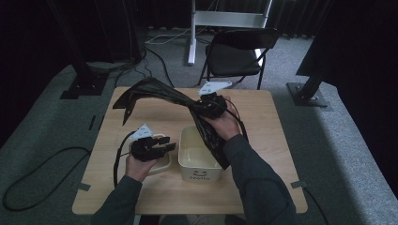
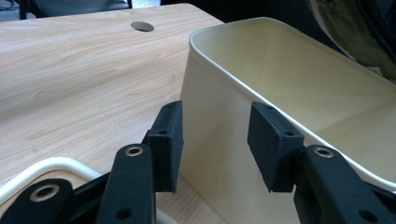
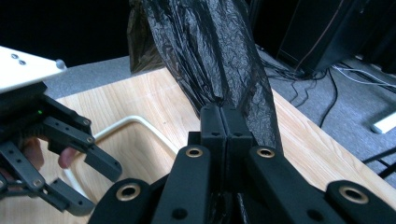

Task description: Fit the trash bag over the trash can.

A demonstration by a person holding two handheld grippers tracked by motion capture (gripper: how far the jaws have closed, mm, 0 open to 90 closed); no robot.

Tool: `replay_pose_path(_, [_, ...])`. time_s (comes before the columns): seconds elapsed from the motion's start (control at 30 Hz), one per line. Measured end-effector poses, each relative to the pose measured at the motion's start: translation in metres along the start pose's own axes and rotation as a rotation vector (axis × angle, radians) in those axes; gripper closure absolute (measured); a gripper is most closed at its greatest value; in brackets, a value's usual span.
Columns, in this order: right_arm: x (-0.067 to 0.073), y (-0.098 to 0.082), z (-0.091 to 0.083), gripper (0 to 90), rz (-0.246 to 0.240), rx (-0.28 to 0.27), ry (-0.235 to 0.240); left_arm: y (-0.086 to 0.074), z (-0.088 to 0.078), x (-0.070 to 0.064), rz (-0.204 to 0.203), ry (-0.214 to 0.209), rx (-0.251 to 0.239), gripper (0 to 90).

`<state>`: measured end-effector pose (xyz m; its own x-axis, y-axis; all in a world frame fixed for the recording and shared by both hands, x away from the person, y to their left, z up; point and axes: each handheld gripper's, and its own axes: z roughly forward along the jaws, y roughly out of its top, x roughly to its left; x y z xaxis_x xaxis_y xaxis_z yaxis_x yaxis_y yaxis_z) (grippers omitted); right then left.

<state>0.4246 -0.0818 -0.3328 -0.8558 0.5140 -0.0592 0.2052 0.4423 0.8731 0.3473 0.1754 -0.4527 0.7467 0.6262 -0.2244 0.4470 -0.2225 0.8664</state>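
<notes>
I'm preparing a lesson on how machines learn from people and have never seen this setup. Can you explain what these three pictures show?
A person sits at a wooden table and holds a hand-operated grasping tool in each hand. One picture looks down from above; the other two come from cameras riding on each tool. The right tool is clamped shut on a black plastic bag, lifted above a cream bin. The left tool is open, its jaws either side of the bin's near corner, without touching it. A smaller cream container lies under the left hand.

The high view is dim and soft with dark edges; both gripper views are brighter and sharper.
</notes>
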Motion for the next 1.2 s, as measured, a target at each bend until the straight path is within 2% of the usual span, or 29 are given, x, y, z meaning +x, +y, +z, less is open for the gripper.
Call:
replay_pose_path(0.37, [0.014,0.025,0.016,89.7,-0.029,-0.023,0.028,-0.003,-0.003,0.004,-0.006,0.007,0.005,56.0])
replay_pose_path(0.6, [0.018,0.031,0.021,89.7,-0.018,-0.06,0.057,-0.006,-0.006,0.007,-0.013,0.016,0.004,56.0])
replay_pose_path(0.73, [0.018,0.027,0.023,89.7,-0.01,-0.068,0.072,-0.006,-0.006,0.006,-0.009,0.016,0.004,56.0])
replay_pose_path(1.2, [0.007,-0.005,0.018,89.7,0.03,-0.061,0.064,-0.006,-0.004,0.006,-0.007,0.02,0.014,56.0])
